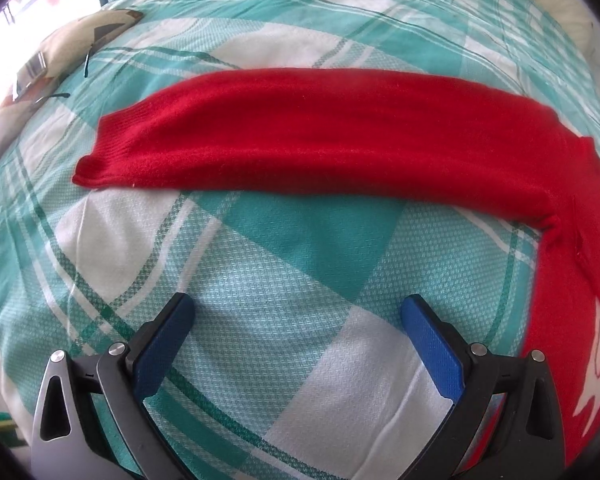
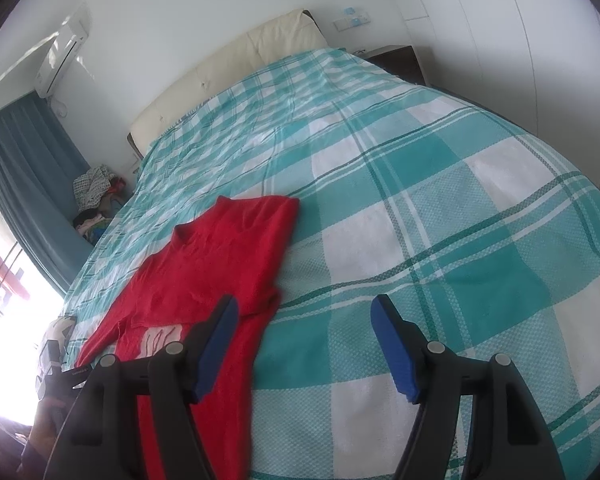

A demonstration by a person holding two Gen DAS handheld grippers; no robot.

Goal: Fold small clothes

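One red sweater (image 2: 204,264) lies flat on the near left part of the bed (image 2: 440,220), its right sleeve already folded across the chest and its left sleeve (image 1: 300,136) stretched out straight across the checked bedspread (image 1: 284,264) toward the left edge. Both grippers are empty: the left gripper (image 1: 298,308) points steeply down with its fingers wide apart over bare bedspread just near of that sleeve, and the right gripper (image 2: 304,312) hovers with its fingers also wide, over the sweater's right edge and the cover beside it. The step in hand looks to be folding the left sleeve in, so the left fingers should reach farther, pinch only the knit at the cuff end on the left, not the cover beneath, then lift low and carry it rightward over the body so the fold line runs along the shoulder seam. The soft knit will likely sag and drag, so a slow, flat lay should keep it smooth. Beyond, the bed runs to a cream headboard (image 2: 228,64); teal curtains (image 2: 24,184), a wall air conditioner (image 2: 64,56) and a pile of clothes (image 2: 94,196) stand far left by a bright window.
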